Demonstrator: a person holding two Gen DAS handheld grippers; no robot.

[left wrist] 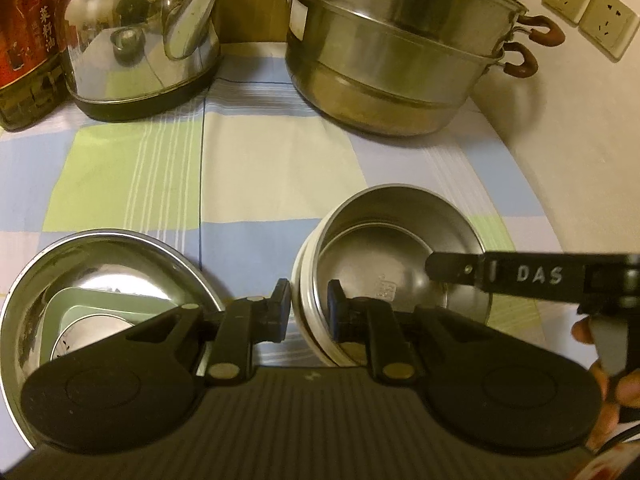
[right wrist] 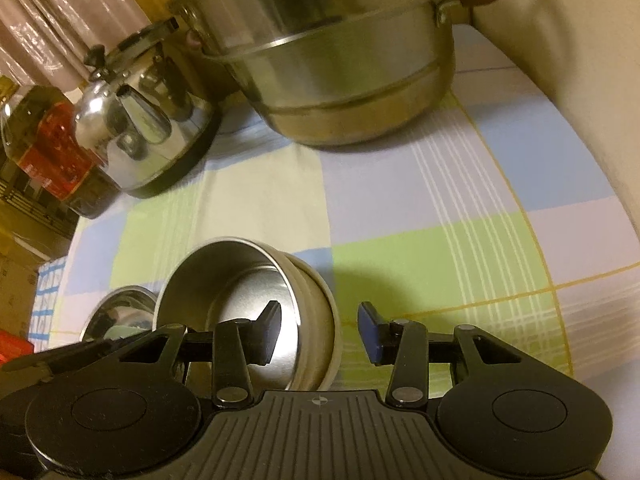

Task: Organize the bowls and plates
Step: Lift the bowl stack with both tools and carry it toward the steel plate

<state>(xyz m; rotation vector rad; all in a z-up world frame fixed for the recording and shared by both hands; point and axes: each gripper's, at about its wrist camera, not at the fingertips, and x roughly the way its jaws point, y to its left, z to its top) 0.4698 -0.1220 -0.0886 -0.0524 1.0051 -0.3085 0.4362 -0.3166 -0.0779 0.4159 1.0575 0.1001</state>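
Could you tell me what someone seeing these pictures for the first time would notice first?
Probably the stacked steel bowls near the front of the checked tablecloth, with the left gripper straddling their rim and the right gripper open around the opposite side. Behind them looms a big tiered steamer pot by the wall, with a shiny kettle to its left.

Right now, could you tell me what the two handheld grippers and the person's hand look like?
Both grippers are matte black: a ribbed plate, two round discs and hinged links with pale rivets. The left gripper and right gripper have blue pads on the finger faces. The right one's finger bears white letters "DAS". The bare hand wraps a grey handle; no sleeve or cable shows.
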